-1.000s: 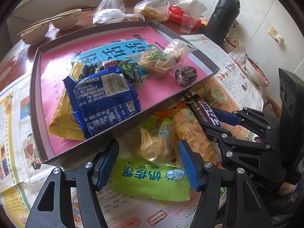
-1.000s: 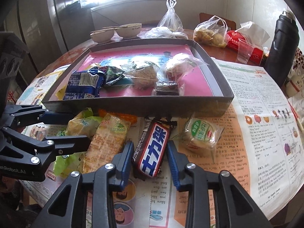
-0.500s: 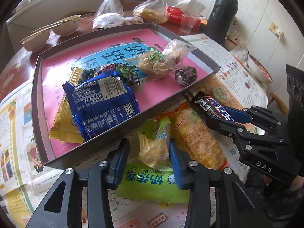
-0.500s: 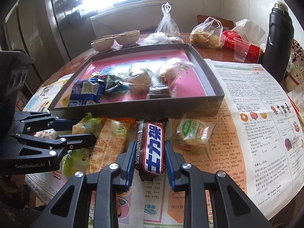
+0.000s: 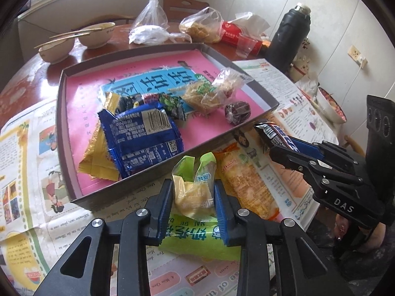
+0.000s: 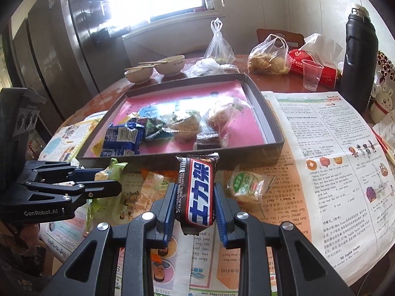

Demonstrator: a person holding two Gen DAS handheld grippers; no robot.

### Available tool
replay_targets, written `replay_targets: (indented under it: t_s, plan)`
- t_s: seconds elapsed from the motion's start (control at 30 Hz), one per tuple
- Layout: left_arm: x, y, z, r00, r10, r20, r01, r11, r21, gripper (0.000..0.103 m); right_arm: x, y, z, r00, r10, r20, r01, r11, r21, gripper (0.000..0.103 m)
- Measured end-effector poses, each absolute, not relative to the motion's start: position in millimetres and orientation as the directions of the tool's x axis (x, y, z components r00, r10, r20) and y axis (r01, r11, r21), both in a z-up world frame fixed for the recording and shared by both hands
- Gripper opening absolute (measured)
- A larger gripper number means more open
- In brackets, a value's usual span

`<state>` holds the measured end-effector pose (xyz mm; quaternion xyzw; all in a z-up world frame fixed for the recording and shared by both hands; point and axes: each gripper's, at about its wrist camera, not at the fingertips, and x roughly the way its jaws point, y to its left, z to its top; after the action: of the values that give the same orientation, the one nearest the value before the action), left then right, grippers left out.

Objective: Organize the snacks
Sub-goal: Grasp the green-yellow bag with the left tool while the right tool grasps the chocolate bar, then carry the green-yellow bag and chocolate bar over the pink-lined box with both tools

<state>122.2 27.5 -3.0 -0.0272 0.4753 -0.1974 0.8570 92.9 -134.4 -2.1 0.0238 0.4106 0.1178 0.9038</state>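
Observation:
A grey tray point(image 5: 123, 185) with a pink floor holds a blue packet point(image 5: 143, 138) and several other snacks. In front of it, on newspaper, my left gripper point(image 5: 193, 187) is closing, and its pads press a yellow-green snack packet point(image 5: 195, 197) from both sides. The packet lies over a flat green packet point(image 5: 197, 239), beside an orange one point(image 5: 244, 182). My right gripper point(image 6: 195, 190) is shut on a brown chocolate bar point(image 6: 198, 172) and holds it above the paper, close to the tray's front wall point(image 6: 246, 153). A round green-labelled cake point(image 6: 246, 185) lies just right of it.
Behind the tray stand two bowls with chopsticks point(image 5: 96, 34), plastic bags point(image 5: 153, 24), a clear cup point(image 6: 311, 74), a red tissue pack point(image 6: 303, 59) and a black flask point(image 5: 288, 34). Newspaper point(image 6: 333, 148) covers the round table to the right of the tray.
The left jaws have closed in from wide apart onto the yellow-green packet. The right gripper has tightened on the chocolate bar and lifted it off the newspaper, turning it upright.

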Motion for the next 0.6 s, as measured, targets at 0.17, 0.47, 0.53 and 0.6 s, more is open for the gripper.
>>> replay_targets:
  t_s: [0.17,0.47,0.53,0.6]
  plan:
    - [117,34,4,0.486,-0.364,-0.795,0.297,0.924,-0.242,0.033,95,-133,2,0.638,0.251,-0.728,-0.210,0.966,0.149,0.029]
    - [111,52,16,0.525,-0.336,-0.782,0.241,0.940,-0.242,0.033,102,-129,8,0.641,0.281,-0.714,-0.238,0.957,0.163,0.029]
    - [110,57,19,0.537,-0.328,-0.777,0.226,0.943,-0.243,0.033,104,-128,10,0.640,0.292,-0.711,-0.247,0.954,0.170,0.029]
    - [110,60,21,0.546,-0.320,-0.774,0.210,0.947,-0.243,0.033,106,-128,11,0.640,0.300,-0.707,-0.252,0.952,0.176,0.029]
